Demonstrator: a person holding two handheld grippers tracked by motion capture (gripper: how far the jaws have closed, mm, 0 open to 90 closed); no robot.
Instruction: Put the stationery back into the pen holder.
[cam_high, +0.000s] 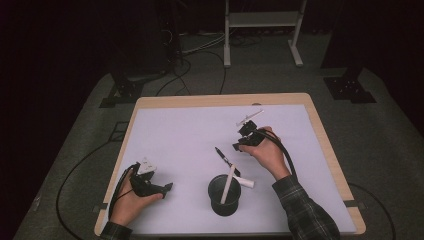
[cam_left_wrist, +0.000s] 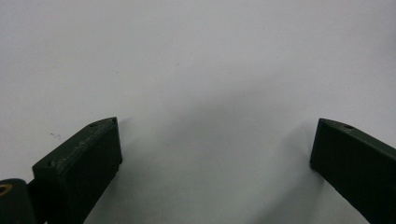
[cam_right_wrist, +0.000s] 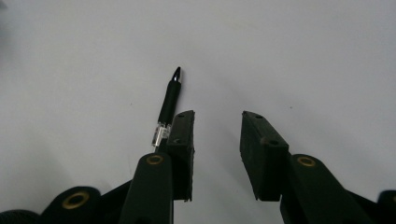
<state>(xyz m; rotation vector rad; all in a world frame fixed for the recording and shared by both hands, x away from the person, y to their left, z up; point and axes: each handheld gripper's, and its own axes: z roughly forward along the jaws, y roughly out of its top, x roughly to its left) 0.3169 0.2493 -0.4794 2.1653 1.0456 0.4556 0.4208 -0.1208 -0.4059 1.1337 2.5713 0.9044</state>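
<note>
Work in hand reads as gathering pens into the black cup (cam_high: 224, 194), which stands near the bench's (cam_high: 150, 102) front edge, at about six o'clock on the white sheet. Left gripper (cam_high: 167, 187) rests at roughly eight o'clock, jaws spread wide with bare sheet between them in the left gripper view; idle, by the look of it. One white pen (cam_high: 228, 183) already leans upright-tilted in the cup; a second white piece (cam_high: 244, 181) lies just beside the cup's rim at its two o'clock, touching or nearly so, hard to say which. The black pen (cam_high: 224, 157) lies flat on the sheet between cup and right gripper (cam_high: 237, 146). In the right gripper view the pen (cam_right_wrist: 169, 104) sits outside the jaws, alongside the left-hand one, not between them; jaws stand partly open and hold nothing. Another white pen (cam_high: 249, 117) lies at about one o'clock, beyond the right hand (cam_high: 267, 150). Judged progress: one in, at least two or three left. Cup's inside is dark; contents below the rim unreadable. Black pen's rear end is hidden behind the jaw.
</note>
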